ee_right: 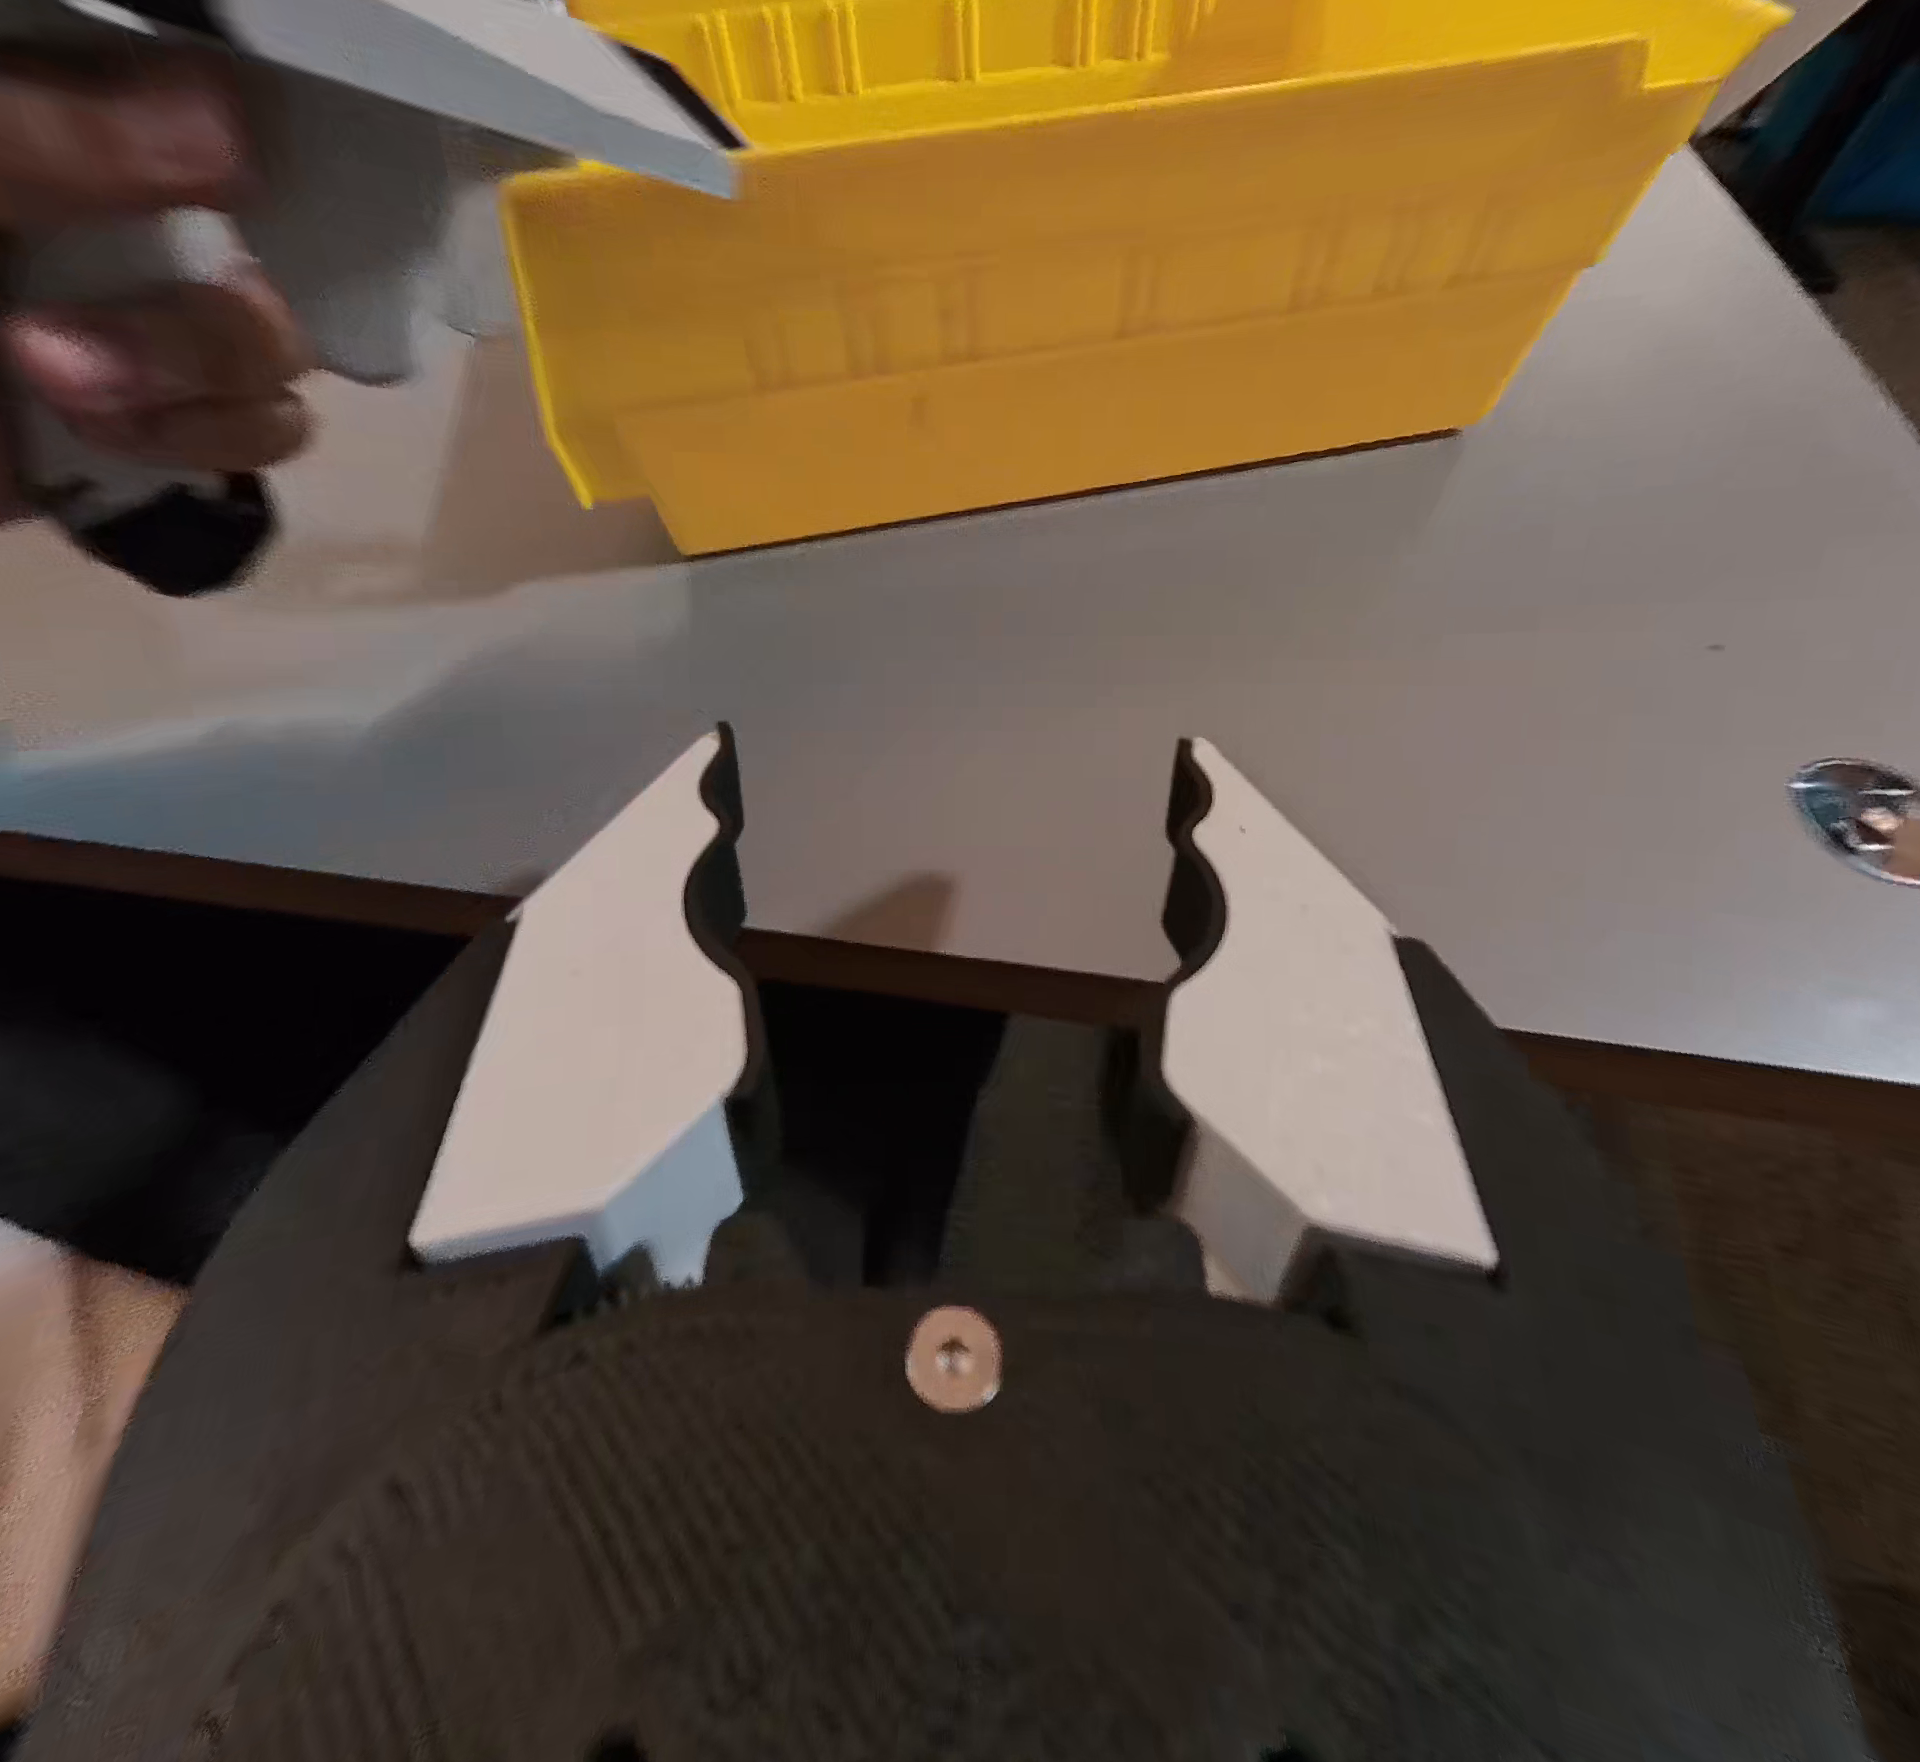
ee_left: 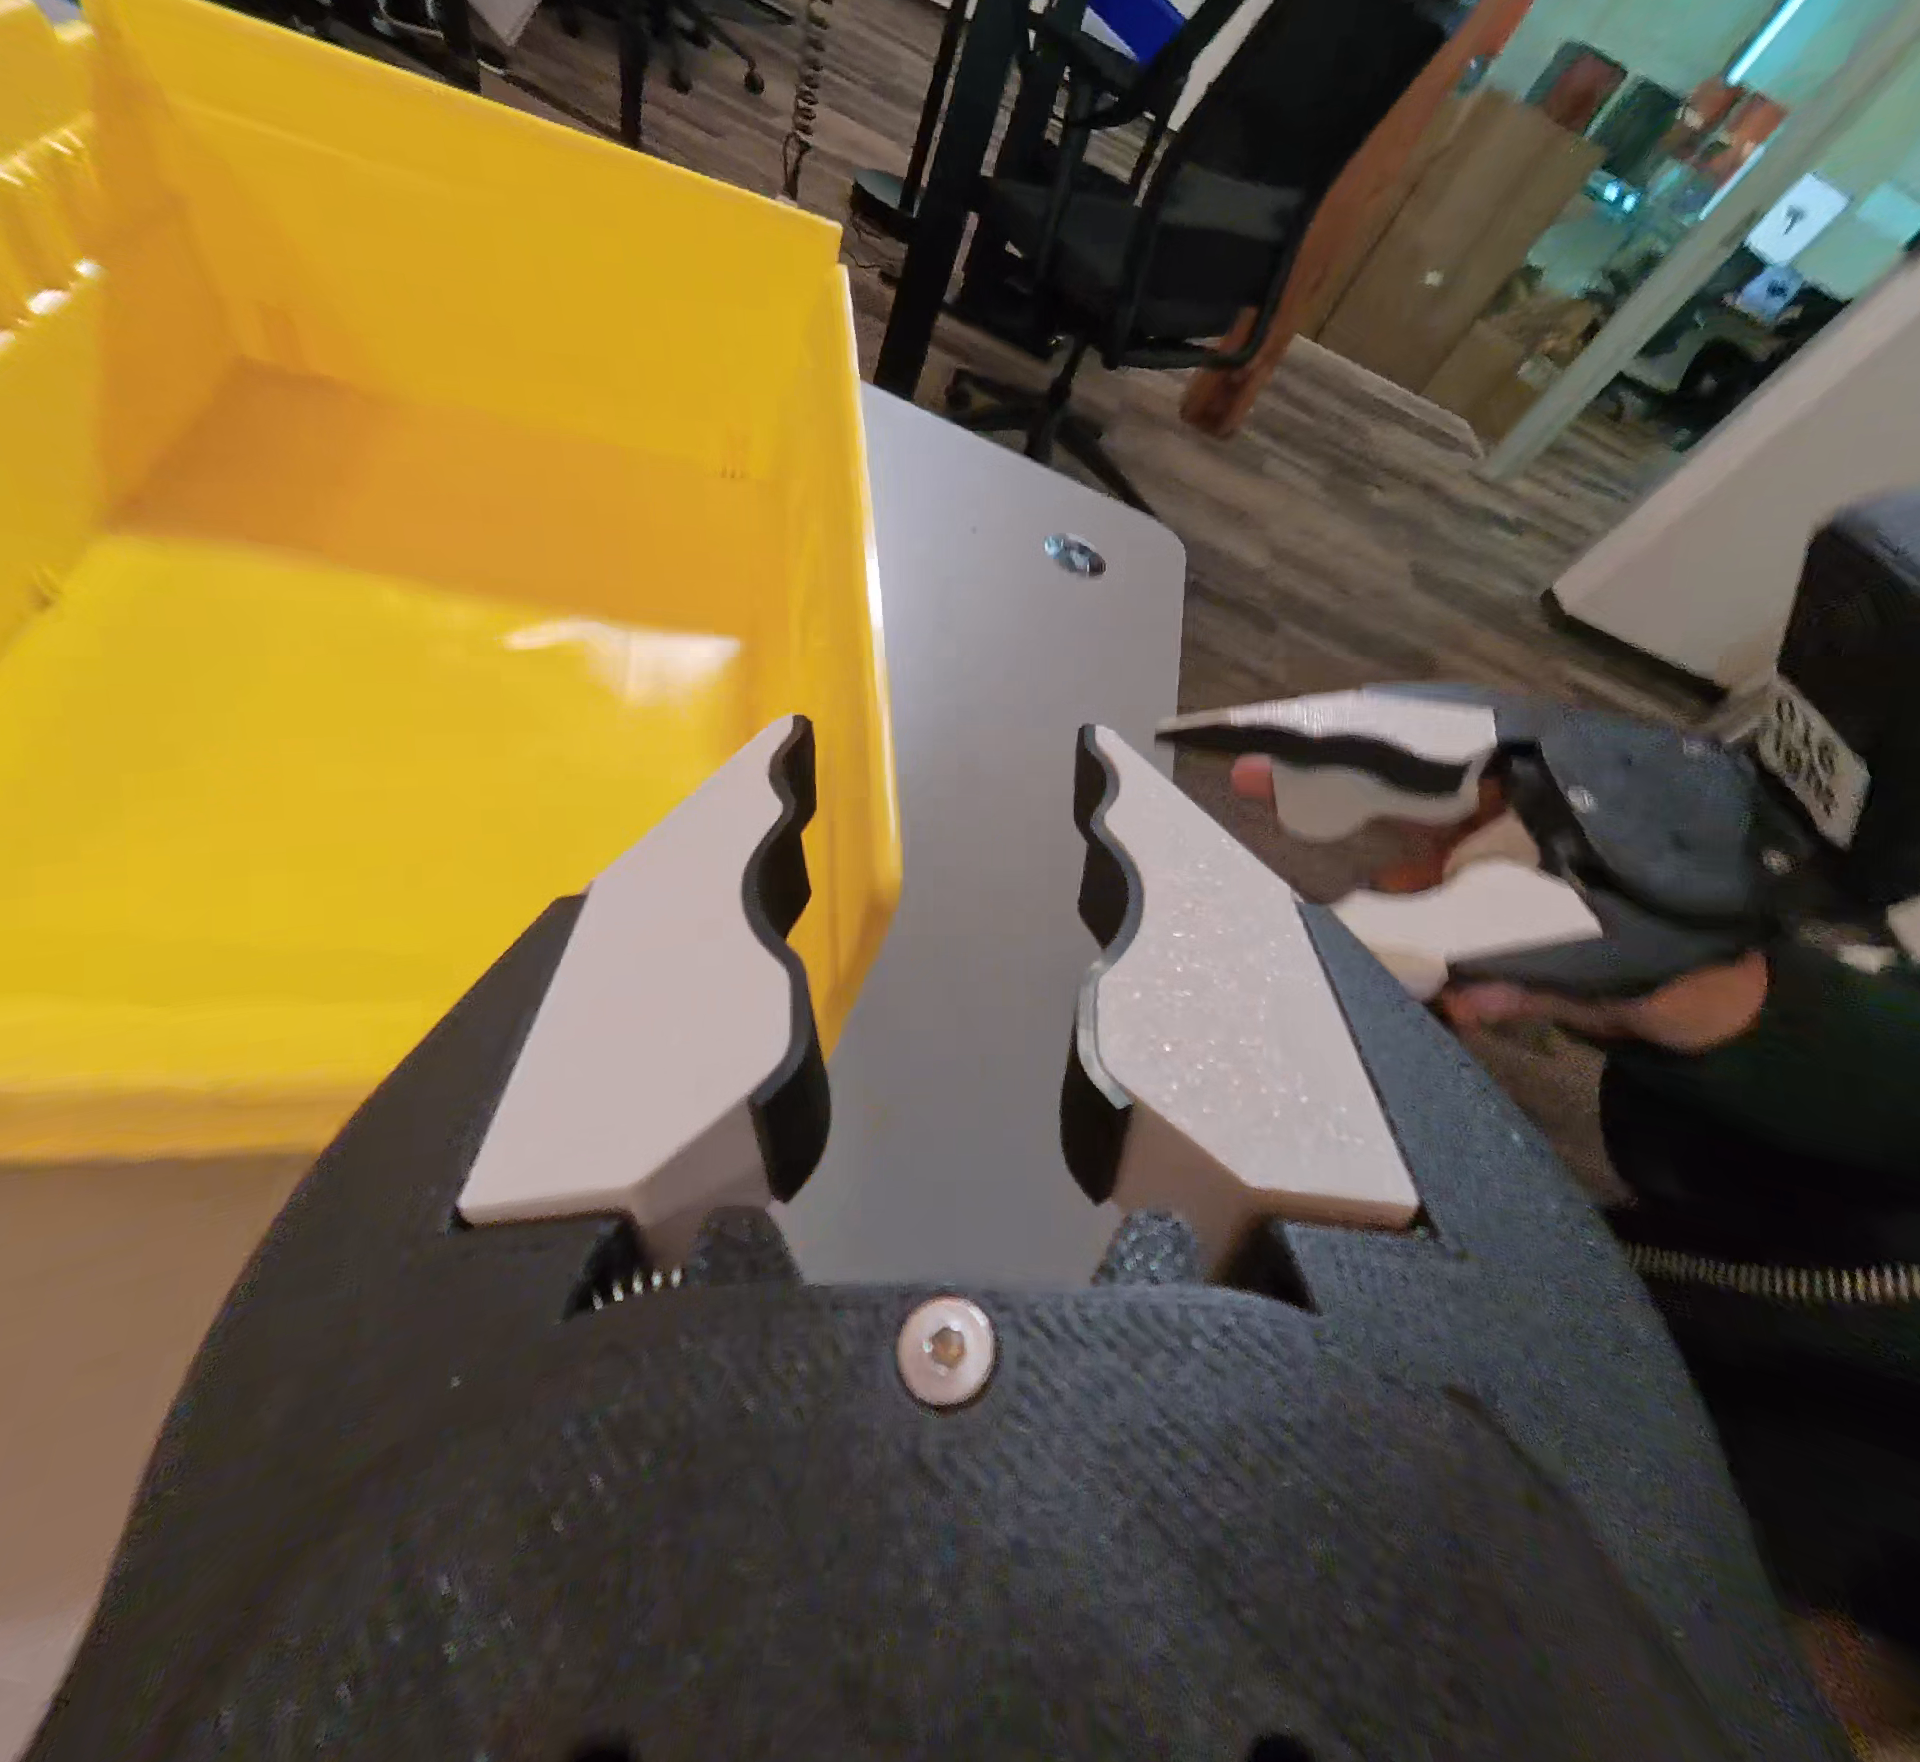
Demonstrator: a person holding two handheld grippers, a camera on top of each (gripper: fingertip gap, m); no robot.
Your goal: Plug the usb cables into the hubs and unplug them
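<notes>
No USB cable or hub shows in either view. My left gripper is open and empty, held above the near right corner of a yellow plastic bin on the grey table. My right gripper is open and empty, at the table's front edge, facing the bin's long side. The right gripper also shows in the left wrist view, off the table's right edge. The left gripper shows blurred in the right wrist view, over the bin's left end.
The bin's inside looks empty where visible. A metal fitting is set in the table near its right edge; it also shows in the left wrist view. Office chairs and a wood floor lie beyond the table.
</notes>
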